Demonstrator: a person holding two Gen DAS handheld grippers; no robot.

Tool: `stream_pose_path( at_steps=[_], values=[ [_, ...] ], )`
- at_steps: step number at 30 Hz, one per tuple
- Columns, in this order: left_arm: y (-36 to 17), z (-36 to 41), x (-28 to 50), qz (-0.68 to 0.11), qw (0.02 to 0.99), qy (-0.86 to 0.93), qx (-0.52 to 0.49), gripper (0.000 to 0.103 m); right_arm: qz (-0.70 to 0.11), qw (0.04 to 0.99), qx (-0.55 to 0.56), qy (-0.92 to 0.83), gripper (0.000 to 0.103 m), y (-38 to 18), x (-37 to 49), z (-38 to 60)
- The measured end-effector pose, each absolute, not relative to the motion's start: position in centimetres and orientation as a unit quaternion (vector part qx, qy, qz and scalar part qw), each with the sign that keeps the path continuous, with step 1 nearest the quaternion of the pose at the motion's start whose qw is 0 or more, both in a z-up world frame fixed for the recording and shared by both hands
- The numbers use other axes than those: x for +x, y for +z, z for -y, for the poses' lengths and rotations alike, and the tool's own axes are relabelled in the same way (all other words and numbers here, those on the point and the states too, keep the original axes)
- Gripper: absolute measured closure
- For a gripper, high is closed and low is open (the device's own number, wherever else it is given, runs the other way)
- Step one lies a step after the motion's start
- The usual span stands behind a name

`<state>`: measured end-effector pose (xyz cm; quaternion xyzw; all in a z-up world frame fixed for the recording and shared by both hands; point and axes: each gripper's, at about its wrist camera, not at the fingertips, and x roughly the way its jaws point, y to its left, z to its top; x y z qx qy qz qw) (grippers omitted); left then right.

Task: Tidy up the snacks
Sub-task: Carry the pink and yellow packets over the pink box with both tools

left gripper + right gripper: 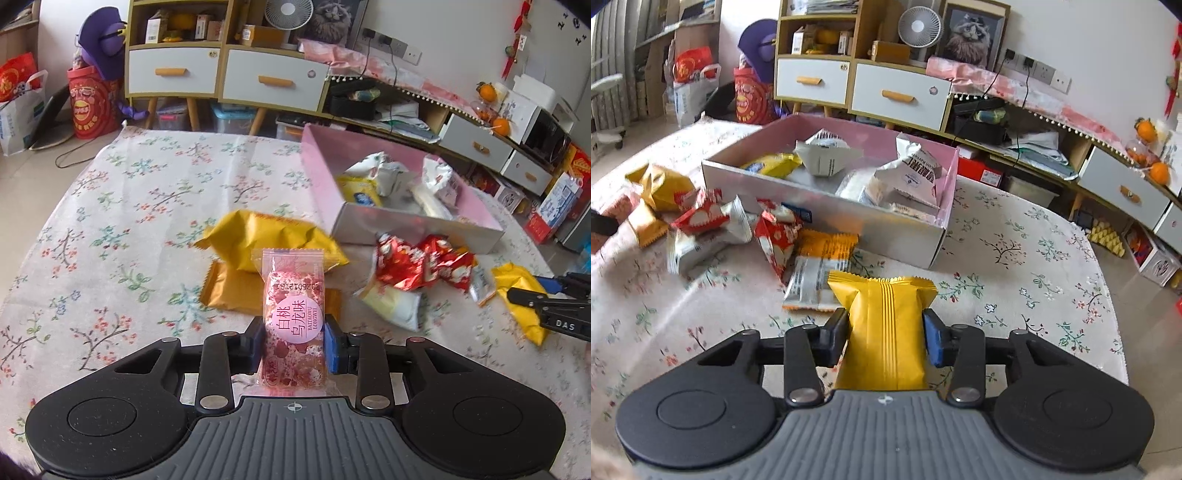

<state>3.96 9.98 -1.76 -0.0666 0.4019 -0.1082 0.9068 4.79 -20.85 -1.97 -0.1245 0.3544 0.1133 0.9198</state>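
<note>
Pink box (827,192): sitting open on the floral tablecloth (122,206), holding white packets (823,155) and a yellow-blue packet (772,164)
Left gripper (293,345): pinching an upright pink snack packet (293,325)
Right gripper (884,338): clamping a yellow snack packet (884,328)
Red packets (421,266): lying loose beside the box's near wall
</note>
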Motion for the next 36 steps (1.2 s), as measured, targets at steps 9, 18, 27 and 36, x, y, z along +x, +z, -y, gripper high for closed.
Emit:
stream_pose_path(
  at_steps=[9, 18, 27, 36],
  values=[
    [0.0, -7.4, 4.1, -0.388, 0.909, -0.142, -0.061, 0.074, -0.347, 0.926, -0.1, 0.11, 0.067, -0.5, 5.1, 20.2],
    [1.5, -5.6, 5.5, -0.372, 0.912, -0.152, -0.082, 0.074, -0.332, 0.935, -0.063, 0.11, 0.067, 1.2, 6.2, 19.4],
    [2.5, -4.0, 8.0, -0.361, 0.914, -0.143, -0.115, 0.074, -0.328, 0.94, -0.018, 0.097, 0.068, 1.7, 7.5, 19.4],
    [2.4, -0.2, 11.8, -0.381, 0.907, -0.155, -0.087, 0.074, -0.338, 0.937, 0.027, 0.087, 0.067, 1.5, 9.8, 19.8]
  ],
)
